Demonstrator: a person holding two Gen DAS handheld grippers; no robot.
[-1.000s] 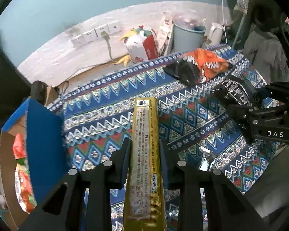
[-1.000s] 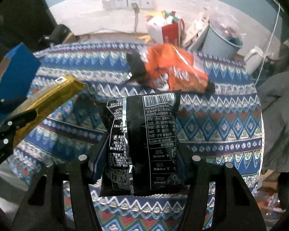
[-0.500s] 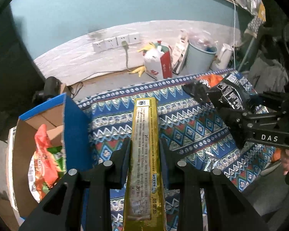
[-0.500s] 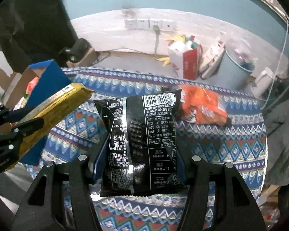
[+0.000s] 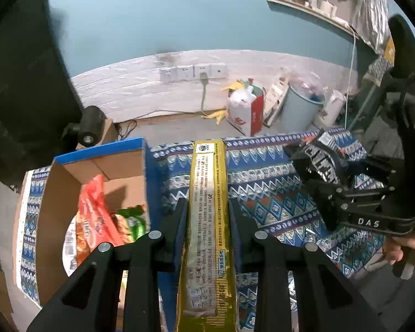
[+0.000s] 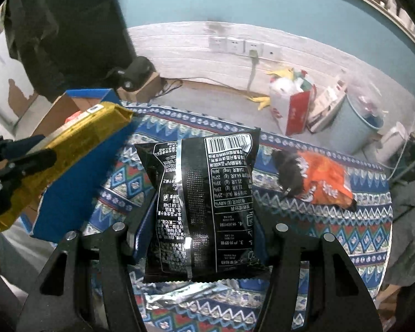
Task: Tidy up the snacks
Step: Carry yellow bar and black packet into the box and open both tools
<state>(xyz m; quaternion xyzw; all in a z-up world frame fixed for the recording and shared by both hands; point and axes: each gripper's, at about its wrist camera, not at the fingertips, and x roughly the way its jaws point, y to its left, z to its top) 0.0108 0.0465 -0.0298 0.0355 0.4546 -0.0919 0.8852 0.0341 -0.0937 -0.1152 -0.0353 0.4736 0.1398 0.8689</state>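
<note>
Two snacks are in our grasp, both lifted above a patterned blue tablecloth [image 5: 262,191]. Our left gripper [image 5: 207,215] is clamped on a long gold foil packet [image 5: 207,221] pointing to twelve o'clock; an open blue-edged cardboard box [image 5: 69,182] with packets inside lies at nine o'clock. Our right gripper [image 6: 204,221] squeezes a black crinkly pouch [image 6: 204,207], with an orange chip bag [image 6: 321,182] on the cloth at two o'clock. We judge the gold packet could catch the box's near wall, or the two grippers could collide above the box, since they hang close together.
</note>
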